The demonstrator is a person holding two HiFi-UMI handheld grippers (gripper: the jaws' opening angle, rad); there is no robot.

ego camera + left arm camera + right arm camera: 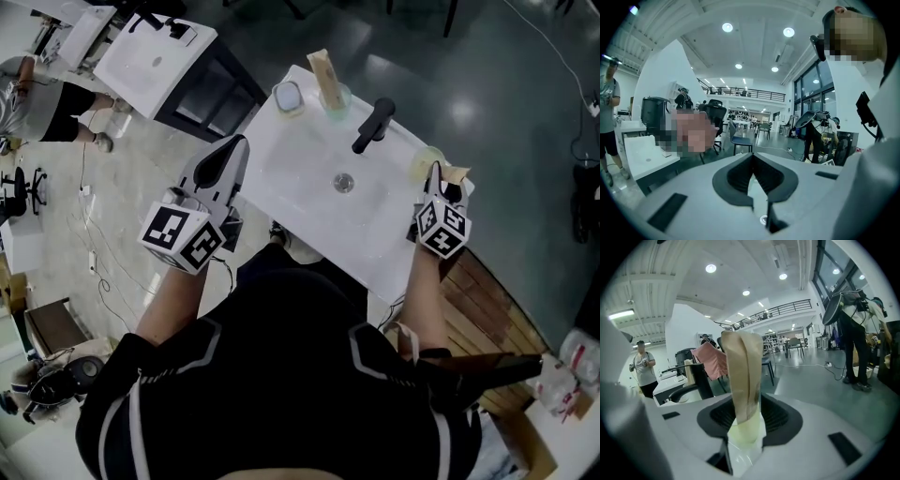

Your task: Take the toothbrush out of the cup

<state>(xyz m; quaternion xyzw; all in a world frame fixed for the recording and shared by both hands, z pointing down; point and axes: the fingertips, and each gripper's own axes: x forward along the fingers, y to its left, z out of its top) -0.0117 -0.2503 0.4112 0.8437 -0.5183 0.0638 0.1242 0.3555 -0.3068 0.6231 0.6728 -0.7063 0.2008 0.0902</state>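
Right fingers (pixel 780 418) look clamped on the pale cup (pixel 746 439) at the sink's (pixel 300 202) 3 o'clock corner. Paper-wrapped toothbrush (pixel 743 371) stands in it, pointing to 12. Left gripper (pixel 234 155) is pinched together and empty, off the sink's 9 o'clock edge. Step in hand: probably bracing the cup. Next: left opens, pinches the brush top, lifts straight out.
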